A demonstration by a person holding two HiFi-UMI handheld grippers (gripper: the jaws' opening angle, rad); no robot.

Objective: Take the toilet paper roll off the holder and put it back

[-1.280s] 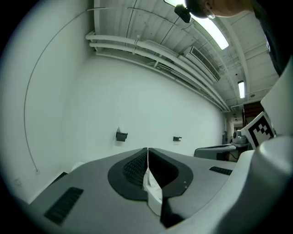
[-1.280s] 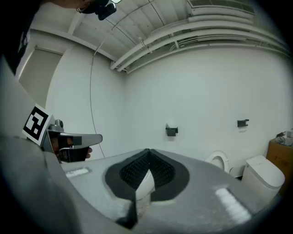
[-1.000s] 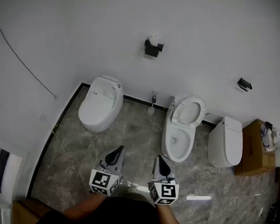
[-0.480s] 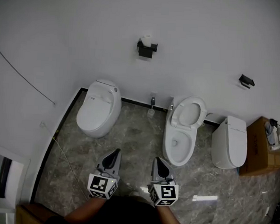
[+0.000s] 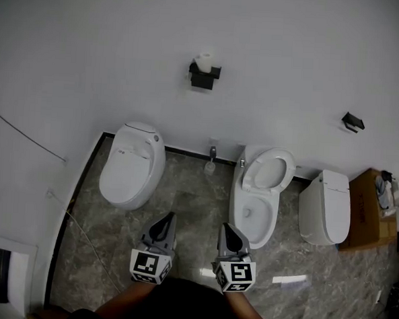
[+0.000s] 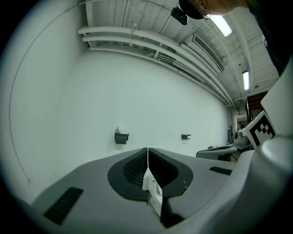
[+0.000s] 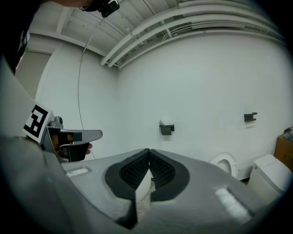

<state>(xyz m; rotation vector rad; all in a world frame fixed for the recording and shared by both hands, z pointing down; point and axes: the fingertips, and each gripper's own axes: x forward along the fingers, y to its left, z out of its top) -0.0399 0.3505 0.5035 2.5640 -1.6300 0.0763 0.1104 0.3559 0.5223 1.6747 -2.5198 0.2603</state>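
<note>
A white toilet paper roll [image 5: 205,61] sits on a black wall holder [image 5: 203,76], high on the white wall between two toilets. The holder [image 6: 121,137] also shows small in the left gripper view, and the holder [image 7: 166,128] appears with the roll [image 7: 165,121] on top in the right gripper view. My left gripper [image 5: 166,220] and right gripper [image 5: 227,230] are held side by side low in the head view, far from the wall. Both are shut with nothing between the jaws, left gripper [image 6: 147,150] and right gripper [image 7: 149,151] alike.
A closed white toilet [image 5: 130,165] stands left of the holder, an open-seat toilet [image 5: 259,190] to the right, then a third toilet [image 5: 325,207] and a cardboard box [image 5: 367,209]. A second black holder [image 5: 352,121] is on the wall at right. A cable [image 5: 25,137] runs along the left wall.
The view has shifted: the holder and toilets have slid left and slightly up in the head view. Both grippers stay shut and side by side.
</note>
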